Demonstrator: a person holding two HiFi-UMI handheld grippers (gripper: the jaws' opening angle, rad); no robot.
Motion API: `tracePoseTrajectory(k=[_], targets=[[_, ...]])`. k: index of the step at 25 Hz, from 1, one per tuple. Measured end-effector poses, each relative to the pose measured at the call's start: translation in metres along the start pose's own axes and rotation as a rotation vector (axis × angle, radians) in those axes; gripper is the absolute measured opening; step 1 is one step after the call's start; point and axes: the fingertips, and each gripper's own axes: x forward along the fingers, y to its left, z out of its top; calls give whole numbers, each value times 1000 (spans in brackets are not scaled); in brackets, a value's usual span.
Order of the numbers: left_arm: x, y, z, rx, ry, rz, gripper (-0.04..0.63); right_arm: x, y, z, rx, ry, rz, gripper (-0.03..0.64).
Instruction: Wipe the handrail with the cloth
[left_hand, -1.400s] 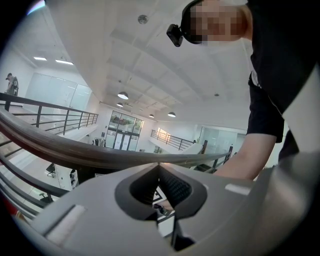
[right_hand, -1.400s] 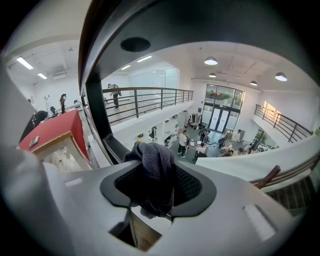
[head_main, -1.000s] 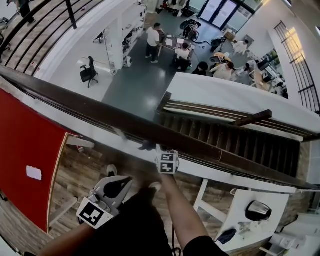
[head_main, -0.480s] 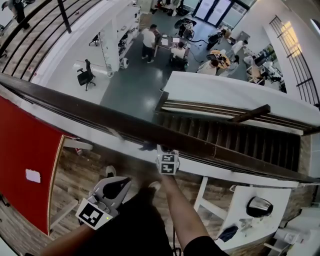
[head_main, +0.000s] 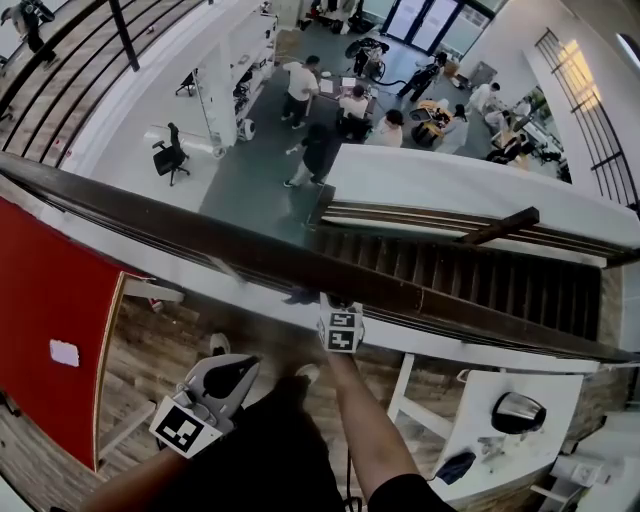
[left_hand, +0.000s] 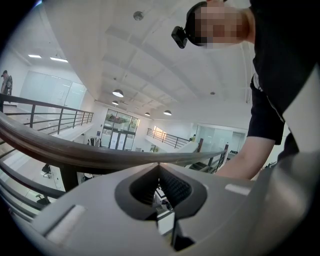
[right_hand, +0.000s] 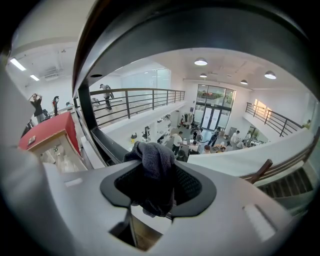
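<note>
The dark brown handrail (head_main: 200, 235) runs from upper left to lower right across the head view. My right gripper (head_main: 337, 308) reaches up to its near side, with the tip tucked under the rail. In the right gripper view the jaws (right_hand: 156, 167) are shut on a dark grey cloth (right_hand: 152, 165), bunched between the pads, and the handrail (right_hand: 125, 35) arches close overhead. My left gripper (head_main: 240, 368) hangs lower left, away from the rail, shut and empty. In the left gripper view (left_hand: 159, 170) its pads meet, and the handrail (left_hand: 75, 152) crosses just beyond.
Beyond the rail is a drop to a lower floor with several people and desks (head_main: 350, 100). A staircase (head_main: 480, 275) descends at the right. A red panel (head_main: 50, 300) stands at left, and a white desk (head_main: 500, 420) at lower right.
My right gripper has slid a little to the right along the handrail with the cloth. The left gripper stays where it was.
</note>
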Motion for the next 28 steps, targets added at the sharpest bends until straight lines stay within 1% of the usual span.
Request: tracePoseTrajectory(k=[5,20,28], targets=[[1,-3,0,-2,9,2,-2,-6,-9,-2,7,-1,-11,170],[8,-19,1,0,7,-23,-2,-20,-39,-14,30,15,-50,170],[15,-32,-3,-9,3,-29,-2,-31,-59,-22,23,20,-64,169]])
